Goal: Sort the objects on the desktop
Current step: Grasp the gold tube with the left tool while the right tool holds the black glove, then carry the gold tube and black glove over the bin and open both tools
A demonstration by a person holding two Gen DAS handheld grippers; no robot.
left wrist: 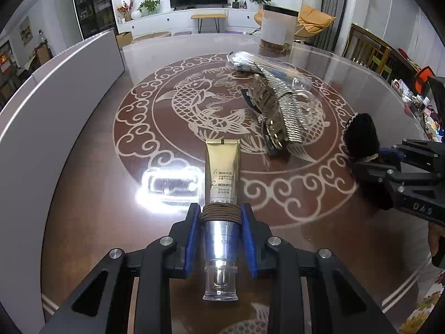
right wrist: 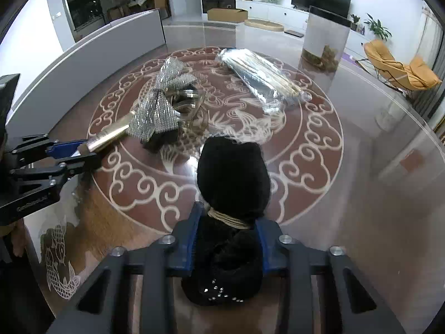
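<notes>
A gold cosmetic tube (left wrist: 222, 167) with a silver collar and a clear cap lies along my left gripper (left wrist: 221, 214), whose blue pads press on it where brown bands wrap it. In the right wrist view the same tube (right wrist: 111, 136) sticks out of the left gripper (right wrist: 83, 153) at the left edge. My right gripper (right wrist: 230, 220) is shut on a black fuzzy pouch (right wrist: 233, 178) at its gold cord neck. Seen from the left wrist, that pouch (left wrist: 361, 133) and the right gripper (left wrist: 370, 161) are at the far right.
On the glass-topped round table (left wrist: 194, 128) with a fish pattern lie a silver sequined piece with clear hair claws (left wrist: 281, 111) (right wrist: 161, 105) and a plastic-wrapped bundle of sticks (left wrist: 261, 66) (right wrist: 258, 75). A tall white container (right wrist: 325, 36) stands at the far edge. A grey panel (left wrist: 55, 97) borders the left.
</notes>
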